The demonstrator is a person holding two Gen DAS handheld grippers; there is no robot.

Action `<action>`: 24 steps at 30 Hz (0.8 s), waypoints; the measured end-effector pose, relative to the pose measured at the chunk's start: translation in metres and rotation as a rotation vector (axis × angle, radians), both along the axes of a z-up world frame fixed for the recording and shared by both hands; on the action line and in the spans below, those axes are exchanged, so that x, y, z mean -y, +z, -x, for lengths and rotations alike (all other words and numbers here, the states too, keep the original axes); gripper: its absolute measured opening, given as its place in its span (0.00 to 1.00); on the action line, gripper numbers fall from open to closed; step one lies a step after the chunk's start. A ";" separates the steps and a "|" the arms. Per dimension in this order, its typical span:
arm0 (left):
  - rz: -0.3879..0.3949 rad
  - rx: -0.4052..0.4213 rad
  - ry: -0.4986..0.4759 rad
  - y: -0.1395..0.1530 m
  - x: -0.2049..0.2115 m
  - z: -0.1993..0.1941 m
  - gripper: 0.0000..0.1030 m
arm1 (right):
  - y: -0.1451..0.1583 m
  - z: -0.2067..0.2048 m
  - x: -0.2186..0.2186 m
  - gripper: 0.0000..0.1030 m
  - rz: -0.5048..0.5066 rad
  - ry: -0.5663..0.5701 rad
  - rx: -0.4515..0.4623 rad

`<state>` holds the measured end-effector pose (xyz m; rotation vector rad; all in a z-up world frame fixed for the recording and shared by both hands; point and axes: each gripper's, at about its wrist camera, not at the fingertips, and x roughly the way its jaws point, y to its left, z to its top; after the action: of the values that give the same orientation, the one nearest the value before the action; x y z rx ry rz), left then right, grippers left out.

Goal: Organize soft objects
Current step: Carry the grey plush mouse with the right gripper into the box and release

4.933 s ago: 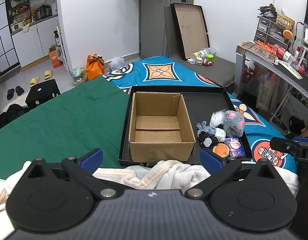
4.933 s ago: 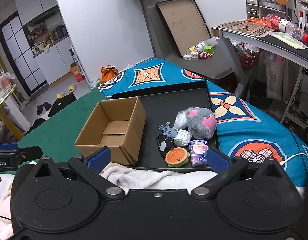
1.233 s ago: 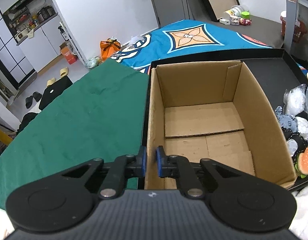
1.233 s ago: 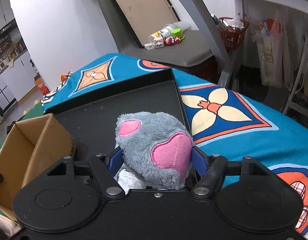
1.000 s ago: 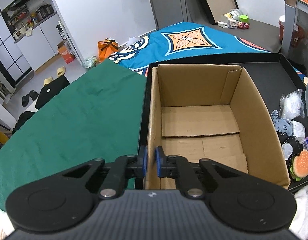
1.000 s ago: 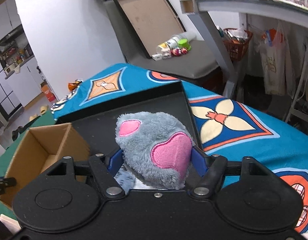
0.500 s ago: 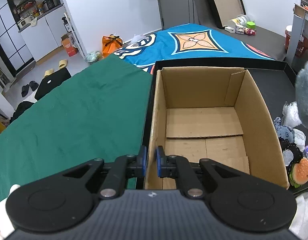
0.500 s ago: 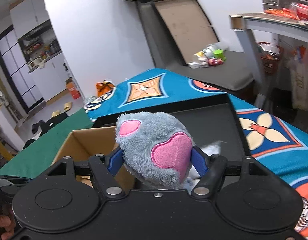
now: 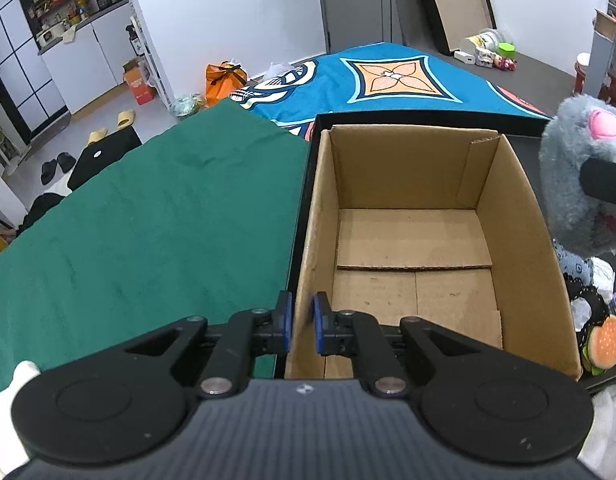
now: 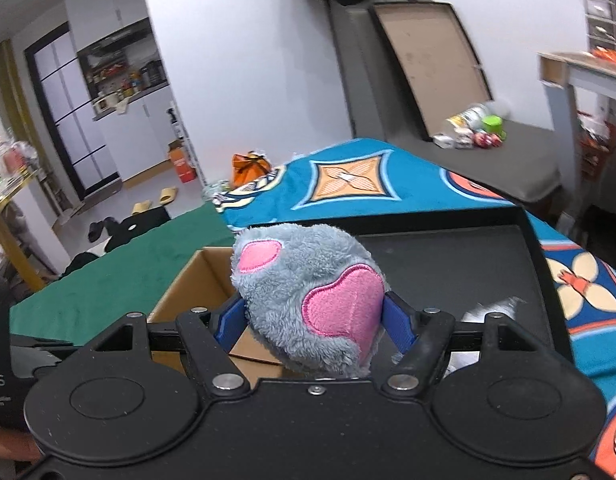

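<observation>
An open, empty cardboard box (image 9: 415, 240) stands in a black tray (image 10: 467, 264). My left gripper (image 9: 302, 322) is shut on the box's near left wall. My right gripper (image 10: 309, 322) is shut on a grey plush toy with pink patches (image 10: 308, 296) and holds it in the air just right of the box; the toy also shows at the right edge of the left wrist view (image 9: 579, 176). The box shows behind the toy in the right wrist view (image 10: 196, 292).
Several small soft items lie in the tray right of the box, among them a burger-shaped toy (image 9: 603, 340) and a white pouch (image 9: 599, 276). A green cloth (image 9: 148, 220) and a blue patterned blanket (image 9: 387, 76) cover the bed.
My right gripper has lifted the grey plush off the tray and carried it left, up to the box's right side. My left gripper keeps its hold on the box wall.
</observation>
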<state>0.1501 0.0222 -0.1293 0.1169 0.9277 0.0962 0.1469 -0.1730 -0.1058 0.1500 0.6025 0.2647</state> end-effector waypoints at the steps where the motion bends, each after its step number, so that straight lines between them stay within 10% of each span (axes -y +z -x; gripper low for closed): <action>1: 0.004 0.002 0.000 0.000 -0.001 0.000 0.10 | 0.001 -0.001 -0.003 0.67 0.005 0.004 0.005; 24: 0.083 0.014 0.017 0.002 -0.013 0.000 0.12 | -0.012 -0.003 -0.016 0.84 0.020 -0.043 -0.024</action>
<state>0.1499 0.0356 -0.1275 0.0312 0.9177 0.0738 0.1500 -0.1570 -0.1174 0.1468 0.6250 0.2150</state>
